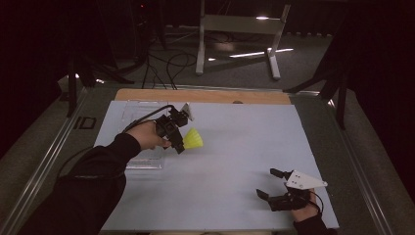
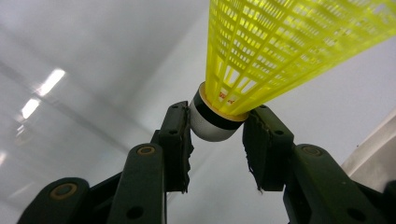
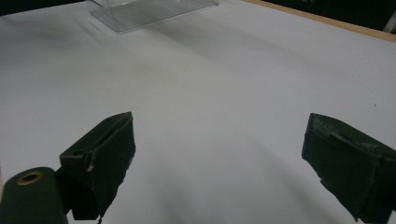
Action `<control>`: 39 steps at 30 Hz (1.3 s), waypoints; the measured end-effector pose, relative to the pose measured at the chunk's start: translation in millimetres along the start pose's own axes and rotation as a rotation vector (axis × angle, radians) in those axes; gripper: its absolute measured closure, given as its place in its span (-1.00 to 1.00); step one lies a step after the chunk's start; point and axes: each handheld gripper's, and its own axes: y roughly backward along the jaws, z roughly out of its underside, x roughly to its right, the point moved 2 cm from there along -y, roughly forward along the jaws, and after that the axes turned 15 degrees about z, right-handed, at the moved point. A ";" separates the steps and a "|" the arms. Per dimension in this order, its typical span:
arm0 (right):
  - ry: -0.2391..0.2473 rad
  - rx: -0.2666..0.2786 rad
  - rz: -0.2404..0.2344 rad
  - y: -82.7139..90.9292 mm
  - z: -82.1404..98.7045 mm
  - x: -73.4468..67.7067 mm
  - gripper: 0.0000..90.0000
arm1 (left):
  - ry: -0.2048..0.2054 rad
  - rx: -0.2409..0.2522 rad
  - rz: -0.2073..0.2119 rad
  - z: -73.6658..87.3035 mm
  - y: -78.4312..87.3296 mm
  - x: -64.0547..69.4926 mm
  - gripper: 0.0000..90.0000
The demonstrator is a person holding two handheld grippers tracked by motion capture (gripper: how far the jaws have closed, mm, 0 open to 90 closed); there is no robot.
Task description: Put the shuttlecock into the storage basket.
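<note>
the white counter (image 1: 220, 171) carries a clear tray (image 1: 128, 111) far left. my left tongs (image 1: 182, 143) grip the yellow shuttlecock (image 1: 193, 139) by its cork above it; right tongs (image 1: 274, 185) gape wide, near right. carrying now; next i need a steady placement.

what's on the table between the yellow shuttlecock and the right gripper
Nothing: in the high view only bare white table lies between the shuttlecock and the right gripper.

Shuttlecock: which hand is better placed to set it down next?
Left. The left gripper is shut on the shuttlecock at its cork end, held above the white table. The right gripper sits open with nothing between its jaws, near the table's front right.
</note>
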 end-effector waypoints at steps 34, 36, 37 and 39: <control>0.010 -0.007 -0.002 -1.3 -0.3 -1.4 -0.79 | 0.251 0.178 -0.124 117.1 64.6 -58.6 0.40; 0.010 -0.008 -0.001 -1.3 -0.5 -1.7 -0.79 | 0.251 0.189 -0.128 122.8 63.1 -60.9 0.40; 0.012 -0.007 -0.001 -1.3 -0.4 -1.6 -0.79 | 0.241 0.190 -0.133 124.7 62.3 -61.8 0.40; 0.011 -0.009 -0.002 -1.6 -0.3 -1.6 -0.79 | 0.226 0.192 -0.136 129.8 60.1 -65.4 0.40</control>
